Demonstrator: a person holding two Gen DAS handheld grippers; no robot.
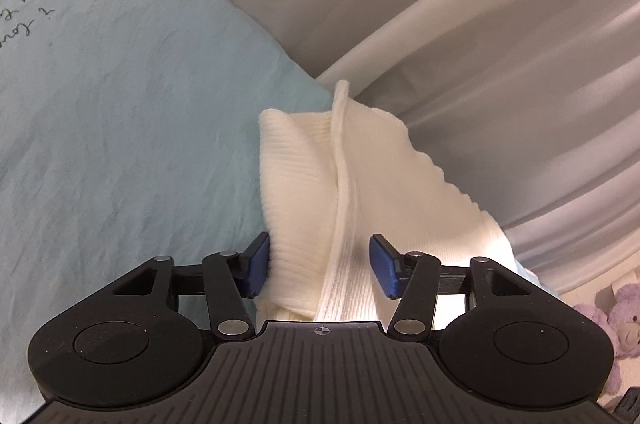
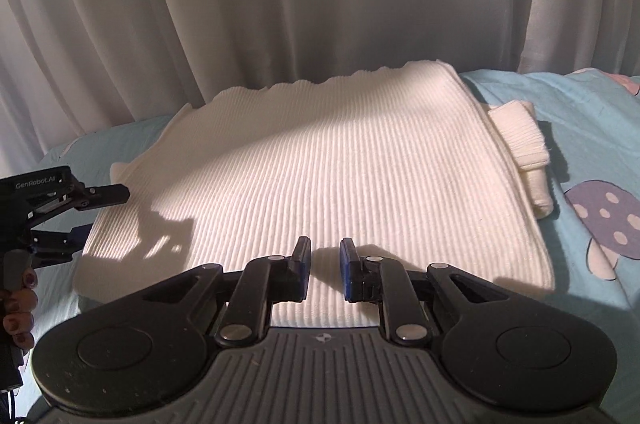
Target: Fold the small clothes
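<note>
A cream ribbed knit garment (image 2: 340,164) lies folded flat on a light blue sheet (image 2: 600,128), with a folded sleeve (image 2: 520,140) sticking out at its right side. My right gripper (image 2: 325,264) hovers over the garment's near edge, its blue pads a narrow gap apart with nothing between them. My left gripper (image 2: 104,212) is at the garment's left edge, one finger above the cloth and one below. In the left wrist view the garment (image 1: 304,192) fills the space between that gripper's (image 1: 320,260) pads, which stand apart without pinching it.
Pale curtains (image 2: 280,4) hang right behind the bed's far edge. The sheet has a mushroom print (image 2: 600,220) on the right and handwriting (image 1: 28,20) on the left. A person's hand (image 2: 20,300) holds the left gripper. A purple plush toy (image 1: 624,324) sits off the bed.
</note>
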